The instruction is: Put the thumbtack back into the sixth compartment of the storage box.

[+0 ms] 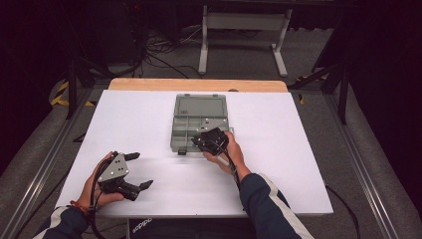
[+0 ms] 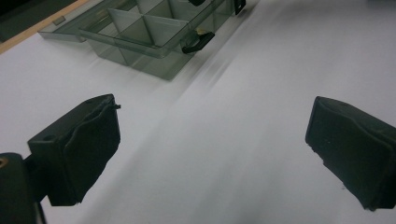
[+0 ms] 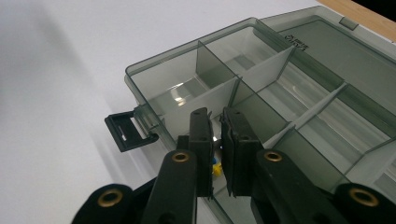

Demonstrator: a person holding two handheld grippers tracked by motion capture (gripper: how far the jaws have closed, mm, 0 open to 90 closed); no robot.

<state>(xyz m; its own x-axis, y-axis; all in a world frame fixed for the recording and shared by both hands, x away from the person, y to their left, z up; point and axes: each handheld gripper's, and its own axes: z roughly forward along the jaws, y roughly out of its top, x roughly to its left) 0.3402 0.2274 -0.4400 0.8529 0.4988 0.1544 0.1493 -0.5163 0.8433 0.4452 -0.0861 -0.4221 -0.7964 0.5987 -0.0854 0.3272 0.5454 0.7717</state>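
A grey see-through organizer box [image 1: 175, 130] lies open in the middle of the white table, lid [image 1: 200, 105] laid flat behind it. My right gripper [image 1: 211, 138] reaches down into a near compartment of the box [image 3: 187, 46]. Its jaws [image 3: 215, 114] are almost together, and a small shiny part [image 3: 215, 139] glints in the narrow gap between the pads. A little yellow and blue piece [image 3: 215, 167] lies below them in the compartment. My left gripper [image 1: 143, 170] rests at the near left of the table, open with nothing between its fingers [image 2: 215, 116], pointing toward the box [image 2: 140, 37].
A black latch [image 3: 123, 133] hangs off the box's near wall. The white table top [image 1: 278, 164] ends in a wooden strip [image 1: 199, 84] at the far side. A white table frame [image 1: 244, 30] and cables stand on the floor beyond.
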